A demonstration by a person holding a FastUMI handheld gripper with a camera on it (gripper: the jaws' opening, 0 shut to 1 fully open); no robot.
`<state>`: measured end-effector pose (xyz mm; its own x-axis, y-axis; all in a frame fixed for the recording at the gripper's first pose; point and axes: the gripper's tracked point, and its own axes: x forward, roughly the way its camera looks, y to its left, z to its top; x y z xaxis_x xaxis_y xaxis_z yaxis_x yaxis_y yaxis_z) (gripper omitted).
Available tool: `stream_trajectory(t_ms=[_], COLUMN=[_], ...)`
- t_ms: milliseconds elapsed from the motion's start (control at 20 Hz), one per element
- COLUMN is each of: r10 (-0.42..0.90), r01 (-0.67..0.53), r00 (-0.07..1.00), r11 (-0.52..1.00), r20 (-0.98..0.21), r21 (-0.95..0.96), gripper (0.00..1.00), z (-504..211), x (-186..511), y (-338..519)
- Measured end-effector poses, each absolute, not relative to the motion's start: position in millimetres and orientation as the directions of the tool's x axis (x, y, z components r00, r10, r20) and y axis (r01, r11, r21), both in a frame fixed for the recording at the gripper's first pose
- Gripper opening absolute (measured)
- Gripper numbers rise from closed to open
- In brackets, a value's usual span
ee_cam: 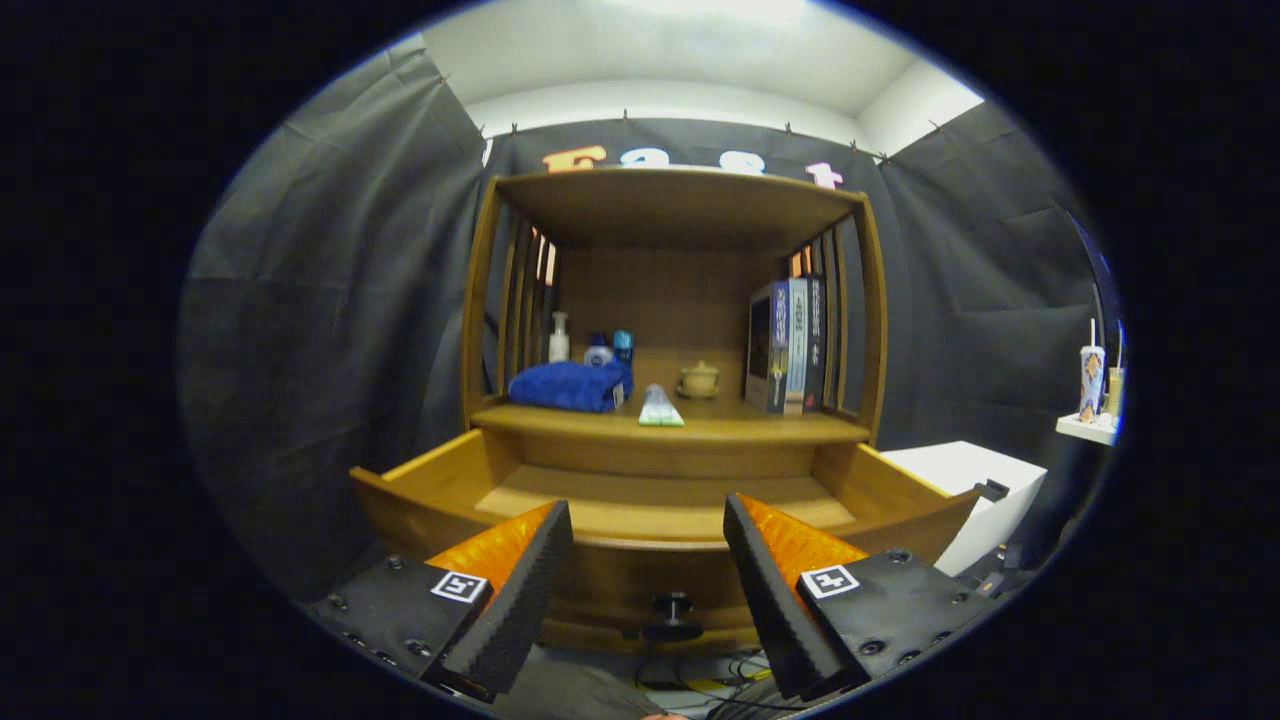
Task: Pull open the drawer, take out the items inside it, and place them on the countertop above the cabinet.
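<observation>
Drawer [640, 500] stands pulled open below the counter [660, 428], and we see nothing in it. Our jaws gape empty above its knob [673, 606], a small stiff hold we judge slippery.

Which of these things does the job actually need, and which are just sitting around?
Job: open wooden drawer; its dark round knob; wooden countertop; open gripper.

Lying about: folded blue towel; green-white tube; small ceramic pot; upright books; bottles.
</observation>
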<state>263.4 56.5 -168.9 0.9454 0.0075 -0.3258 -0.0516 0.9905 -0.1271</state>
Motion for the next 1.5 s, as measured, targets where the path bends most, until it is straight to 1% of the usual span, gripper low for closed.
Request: stream_trajectory(t_ms=[100,200,350,550,750,1100,1150,1500], r10=[-0.040,-0.062,-0.068,-0.056,-0.043,-0.042,-0.043,-0.049], r01=[-0.005,0.017,0.019,0.001,-0.012,-0.014,-0.019,-0.014], r00=[0.941,0.937,0.920,0.933,0.929,0.934,0.926,0.927], r11=[0.991,0.991,0.991,0.988,0.989,0.988,0.987,0.986], r20=[-0.337,-0.345,-0.387,-0.355,-0.367,-0.355,-0.375,-0.372], r21=[-0.131,-0.133,-0.130,-0.153,-0.146,-0.155,-0.162,-0.166], gripper=[0.98,0.98,0.98,0.98,0.98,0.98,0.98,0.97], z=[-184,-197,-213,-209,-211,-213,-217,-233], x=[262,265,268,275,287,337,343,403], y=[43,35,29,31,28,28,28,26])
